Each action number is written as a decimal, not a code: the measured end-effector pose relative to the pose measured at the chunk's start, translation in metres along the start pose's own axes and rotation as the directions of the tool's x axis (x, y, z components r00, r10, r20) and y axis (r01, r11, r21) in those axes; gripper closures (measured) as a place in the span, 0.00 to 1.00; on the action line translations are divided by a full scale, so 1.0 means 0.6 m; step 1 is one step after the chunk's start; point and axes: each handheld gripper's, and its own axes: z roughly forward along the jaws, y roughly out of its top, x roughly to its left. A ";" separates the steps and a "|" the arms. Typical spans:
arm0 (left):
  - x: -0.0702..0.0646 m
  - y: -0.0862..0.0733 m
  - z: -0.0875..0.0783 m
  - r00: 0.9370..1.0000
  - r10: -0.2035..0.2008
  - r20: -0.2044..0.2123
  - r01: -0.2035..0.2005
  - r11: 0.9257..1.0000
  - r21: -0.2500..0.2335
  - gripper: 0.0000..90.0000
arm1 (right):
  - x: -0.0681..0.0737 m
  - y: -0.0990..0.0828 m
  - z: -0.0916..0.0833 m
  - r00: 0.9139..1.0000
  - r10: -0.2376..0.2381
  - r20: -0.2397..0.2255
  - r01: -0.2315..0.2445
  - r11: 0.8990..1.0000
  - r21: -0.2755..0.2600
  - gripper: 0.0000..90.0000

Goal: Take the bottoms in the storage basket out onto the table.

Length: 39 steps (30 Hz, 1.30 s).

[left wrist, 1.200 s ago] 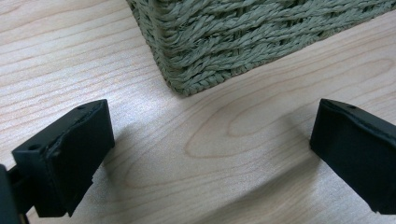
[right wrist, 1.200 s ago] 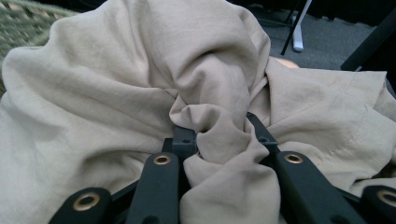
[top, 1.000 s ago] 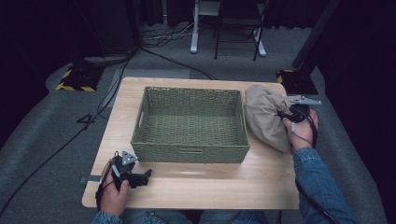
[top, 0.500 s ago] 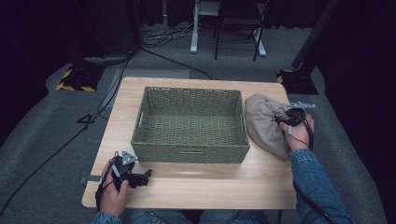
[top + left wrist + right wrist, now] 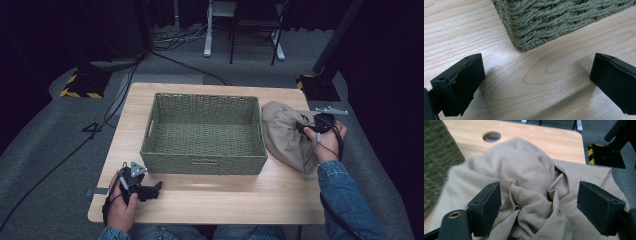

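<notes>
Black cables [image 5: 150, 55] snake over the grey floor [image 5: 45, 150] at the upper left of the frame, beside a yellow-and-black striped base [image 5: 80, 87].

The person wears blue denim sleeves [image 5: 346, 200], cuffed at both wrists, and what looks like blue denim at the lap. Each hand carries a black gripper. The left gripper [image 5: 145, 189] has a grey three-cornered plate [image 5: 136, 168] on top with small dark dots at its corners; the right gripper [image 5: 311, 126] has a like plate [image 5: 331, 109] and a black cable [image 5: 340, 220] trailing down beside the sleeve. Up close the fingers [image 5: 461, 85] are matte black, blocky pads with rough edges and small screw holes; a brass-ringed hole [image 5: 455, 214] shows on the right gripper's body.
</notes>
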 end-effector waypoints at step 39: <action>-0.001 0.001 0.001 1.000 -0.006 -0.005 0.006 1.000 0.000 0.00 | 0.107 -0.125 -0.172 0.907 -0.134 -0.399 0.109 0.990 -0.087 0.24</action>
